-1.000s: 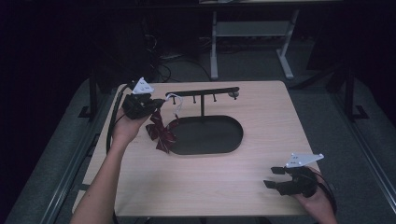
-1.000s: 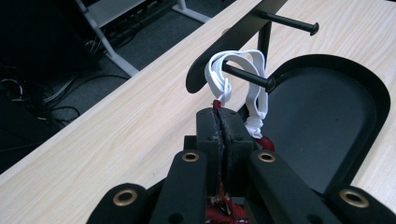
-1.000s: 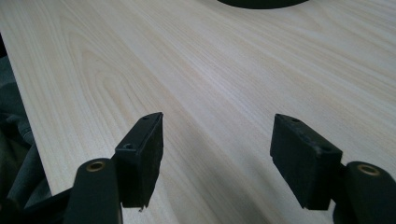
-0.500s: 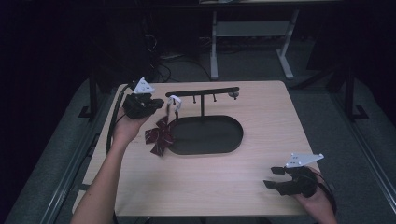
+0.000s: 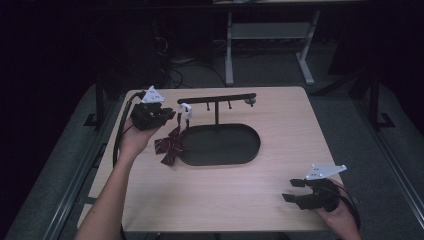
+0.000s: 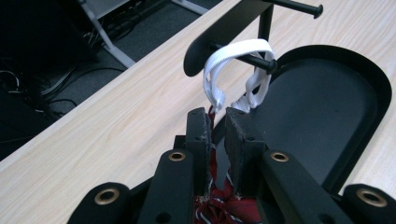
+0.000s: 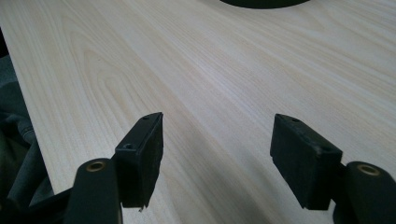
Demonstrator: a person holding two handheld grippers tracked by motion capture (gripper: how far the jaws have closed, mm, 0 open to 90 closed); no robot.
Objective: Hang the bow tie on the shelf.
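Bow tie (image 5: 171, 145) hangs by its white strap (image 6: 233, 70) from the stand's peg (image 6: 252, 59), soft and light, best taken at the strap. Left gripper (image 6: 215, 122) has just been opening, jaws slightly parted around the fabric. Right gripper (image 5: 296, 191) rests spread wide, empty.

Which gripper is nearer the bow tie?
Left. The left gripper is right at the bow tie, its fingers either side of the strap, which is looped over a peg. The right gripper rests at the table's near right corner, open, far away.
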